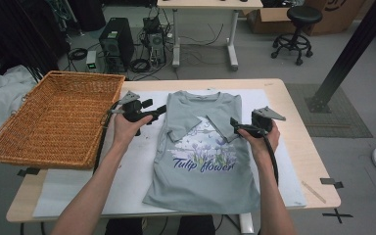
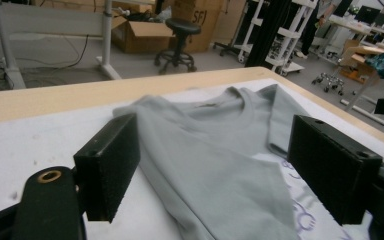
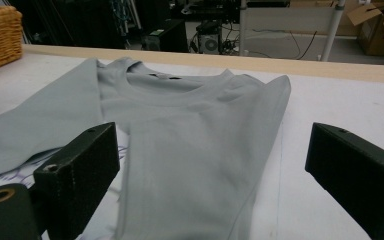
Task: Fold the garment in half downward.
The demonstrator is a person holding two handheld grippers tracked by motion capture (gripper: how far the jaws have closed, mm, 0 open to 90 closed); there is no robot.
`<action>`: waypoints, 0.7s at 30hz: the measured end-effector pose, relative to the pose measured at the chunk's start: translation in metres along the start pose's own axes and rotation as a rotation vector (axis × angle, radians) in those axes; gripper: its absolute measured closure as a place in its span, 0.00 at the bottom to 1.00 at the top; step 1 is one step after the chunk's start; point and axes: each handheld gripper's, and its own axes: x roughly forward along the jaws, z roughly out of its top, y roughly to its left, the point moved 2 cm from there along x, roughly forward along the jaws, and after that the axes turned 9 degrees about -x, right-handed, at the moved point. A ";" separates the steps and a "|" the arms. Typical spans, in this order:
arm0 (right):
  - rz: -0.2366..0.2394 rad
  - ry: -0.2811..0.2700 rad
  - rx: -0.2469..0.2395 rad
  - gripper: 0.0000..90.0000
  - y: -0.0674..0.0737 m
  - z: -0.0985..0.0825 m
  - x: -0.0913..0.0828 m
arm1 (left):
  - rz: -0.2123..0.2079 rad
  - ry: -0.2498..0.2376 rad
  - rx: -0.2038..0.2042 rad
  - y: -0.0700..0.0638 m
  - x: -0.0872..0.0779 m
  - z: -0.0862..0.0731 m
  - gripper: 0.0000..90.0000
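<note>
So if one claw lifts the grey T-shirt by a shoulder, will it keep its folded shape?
Probably not. The T-shirt is thin cloth lying flat with both sleeves folded inward, so it would likely droop and the folds fall open. It looks light for its size. Pushed across the white table cover, it would probably wrinkle rather than slide whole.

Left tongs (image 1: 160,110): black body, topped by a grey three-cornered plate, with a black cable trailing back along the forearm. Right tongs (image 1: 233,123): same black build, grey plate and black cable. Both forearms are bare, no sleeves in view. In the left gripper view, each jaw is a thick black rectangular block with a finely textured inner face; a brass-coloured ringed hole marks the black arm carrying one jaw. The right gripper view shows matching blocks and ring.
</note>
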 end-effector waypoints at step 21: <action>-0.073 0.128 0.053 0.16 -0.055 0.013 0.095 | 0.067 0.170 0.014 0.046 0.108 0.003 0.28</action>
